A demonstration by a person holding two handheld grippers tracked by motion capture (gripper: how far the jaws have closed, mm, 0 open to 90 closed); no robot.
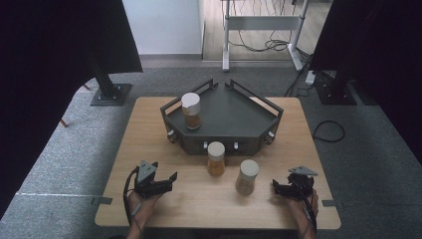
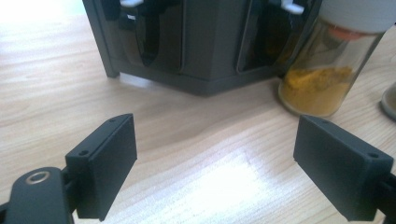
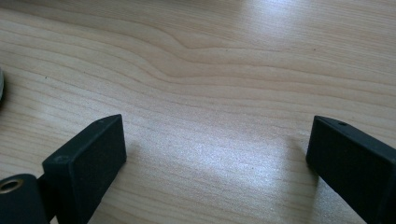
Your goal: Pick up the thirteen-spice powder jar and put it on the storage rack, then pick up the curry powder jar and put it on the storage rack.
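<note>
Three spice jars with white caps are in the high view. One jar (image 1: 191, 110) stands on the left part of a dark grey angular rack (image 1: 234, 119). A jar of yellow-orange powder (image 1: 216, 158) stands on the table just before the rack's front. A jar of pale powder (image 1: 247, 176) stands to its right. My left gripper (image 1: 168, 179) rests low at the front left, open and empty. In the left gripper view my left gripper (image 2: 215, 130) faces the rack's front (image 2: 201, 51), with the yellow-orange jar (image 2: 327, 65) ahead to the right. My right gripper (image 1: 276, 188), (image 3: 217, 126) is open over bare wood beside the pale jar.
The wooden table (image 1: 149, 129) ends close behind both hands. A rounded edge of a jar base (image 3: 1, 88) shows at the left border of the right gripper view. Black curtains, stands and cables lie on the grey floor around the table.
</note>
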